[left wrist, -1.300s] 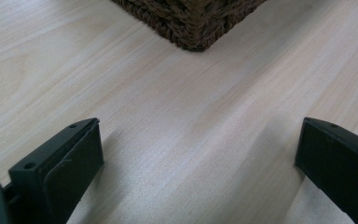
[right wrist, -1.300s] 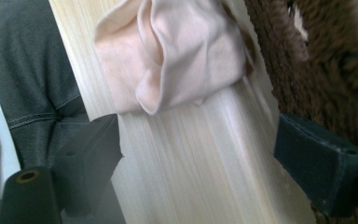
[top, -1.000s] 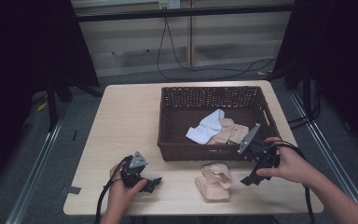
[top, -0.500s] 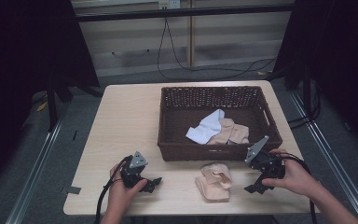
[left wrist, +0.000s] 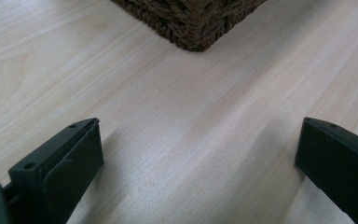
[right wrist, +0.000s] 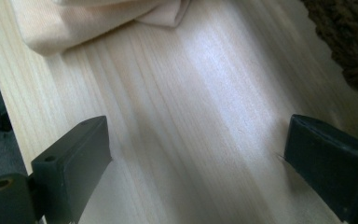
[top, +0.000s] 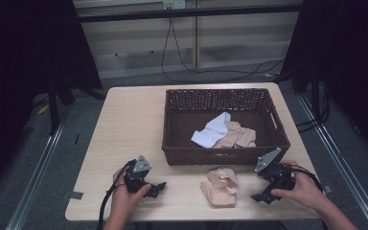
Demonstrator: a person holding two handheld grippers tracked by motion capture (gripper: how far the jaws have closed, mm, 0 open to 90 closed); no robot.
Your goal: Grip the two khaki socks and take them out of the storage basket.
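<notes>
Pale wood table (top: 124, 124) on grey floor, dark curtains either side. Wicker basket (top: 268, 143) at table centre, holding white and beige cloths. Beige cloth (top: 220, 186) lies just before the basket. Left gripper (top: 157, 186) before the basket's left corner, jaws wide, empty. Right gripper (top: 258, 195) right of the cloth, jaws just opened wider, nothing between them.
</notes>
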